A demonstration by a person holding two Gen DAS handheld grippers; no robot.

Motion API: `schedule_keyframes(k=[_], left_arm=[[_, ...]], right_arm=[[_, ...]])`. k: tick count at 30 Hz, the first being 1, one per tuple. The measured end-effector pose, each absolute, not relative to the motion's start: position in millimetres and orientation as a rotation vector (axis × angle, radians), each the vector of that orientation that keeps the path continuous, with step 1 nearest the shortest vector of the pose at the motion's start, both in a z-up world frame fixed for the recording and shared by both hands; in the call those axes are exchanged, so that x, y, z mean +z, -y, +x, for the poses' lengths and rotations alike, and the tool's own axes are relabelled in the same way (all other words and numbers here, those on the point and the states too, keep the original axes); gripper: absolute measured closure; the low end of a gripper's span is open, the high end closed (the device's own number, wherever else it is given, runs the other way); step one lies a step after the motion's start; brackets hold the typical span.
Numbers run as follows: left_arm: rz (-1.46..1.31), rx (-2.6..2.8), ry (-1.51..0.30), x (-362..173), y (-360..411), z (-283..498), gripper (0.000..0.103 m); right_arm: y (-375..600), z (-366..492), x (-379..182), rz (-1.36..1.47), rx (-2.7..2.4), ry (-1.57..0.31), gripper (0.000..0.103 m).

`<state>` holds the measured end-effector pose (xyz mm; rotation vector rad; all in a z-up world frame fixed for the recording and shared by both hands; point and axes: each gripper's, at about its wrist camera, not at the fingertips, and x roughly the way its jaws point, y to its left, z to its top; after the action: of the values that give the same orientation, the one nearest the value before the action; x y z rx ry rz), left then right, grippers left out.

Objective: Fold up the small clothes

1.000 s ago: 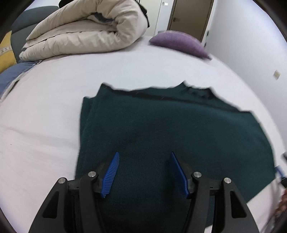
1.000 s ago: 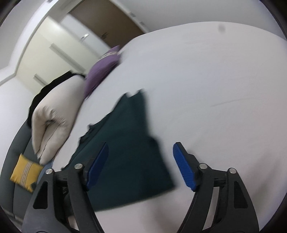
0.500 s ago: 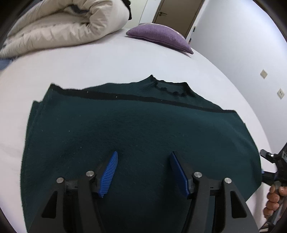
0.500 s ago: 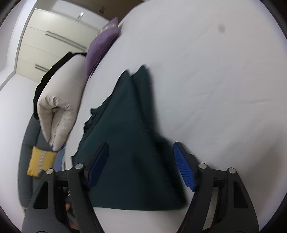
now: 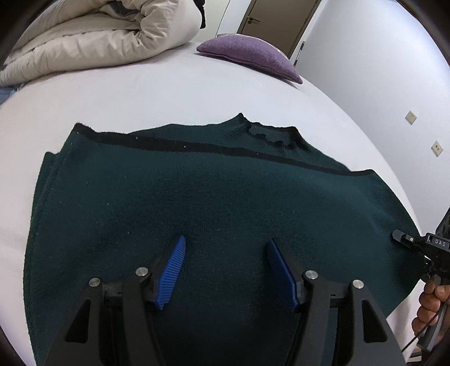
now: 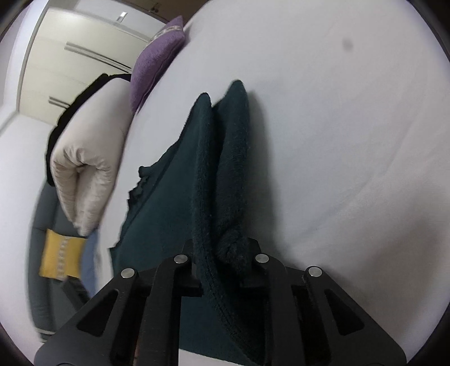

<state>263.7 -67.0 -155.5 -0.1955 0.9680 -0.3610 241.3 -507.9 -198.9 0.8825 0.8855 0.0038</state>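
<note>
A dark green sweater (image 5: 219, 214) lies flat on the white bed (image 5: 168, 93). It is folded over once, and its collar (image 5: 270, 135) points toward the far end of the bed. A black strip runs across it just below the collar.

The left tongs (image 5: 226, 270) hang just above the near part of the sweater. Their blue pads (image 5: 171, 270) stand wide apart and hold nothing.

The right tongs (image 6: 222, 253) are at the right edge of the sweater (image 6: 168, 214). They are squeezed tight on that edge, with thick folds of green cloth bunched up between the black arms. The blue pads are hidden by the cloth. From the left camera, the right tongs (image 5: 405, 239) show at the sweater's right edge, and the person's right hand (image 5: 430, 307) grips the handle below.

At the far left corner of the bed sits a big rolled cream blanket (image 5: 92, 36). A purple pillow (image 5: 250, 56) rests at the far end, close to the blanket. Past the bed, a grey sofa (image 6: 42, 267) holds a yellow cushion (image 6: 59, 253). A brown door (image 5: 275, 22) stands behind the pillow.
</note>
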Motion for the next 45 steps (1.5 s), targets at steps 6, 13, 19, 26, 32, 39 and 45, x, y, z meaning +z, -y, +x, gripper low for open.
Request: schedule_keyframes(k=[6,13,19,26,32,39,45], left_arm=[[-0.487,-0.431,-0.996,-143.5,20.1,266.1,0.043],[-0.798,-0.495,-1.009,-150.3,-36.3,268.6,0.026],[-0.864,-0.521,-1.037,-156.1,-36.7,278.7,0.023],[-0.867,-0.54,-1.072,-153.2,-19.8,289.2,0.019],[-0.774,-0.556,-1.163,-159.0,14.6,303.2,0.084],[-0.728,-0.557,-1.16,-152.3,-13.7,306.3,0.089],[-0.681,-0.528,-1.147,-145.5,-54.1,315.1,0.089]], right_arm=[[418.4,264.9,-126.5,0.477,-0.046,-0.866,0.091],[212.4,292.8,-111.5,-0.025,0.254,-0.923,0.091],[157.3,303.9,-144.3,-0.143,0.285,-0.961,0.091],[156.2,308.3,-148.8,-0.184,0.293,-0.939,0.091],[166.8,301.1,-155.8,-0.195,0.318,-0.933,0.087],[212.7,286.5,-134.2,0.007,0.519,-0.957,0.06],[293.3,297.8,-107.5,0.311,0.56,-0.814,0.043]])
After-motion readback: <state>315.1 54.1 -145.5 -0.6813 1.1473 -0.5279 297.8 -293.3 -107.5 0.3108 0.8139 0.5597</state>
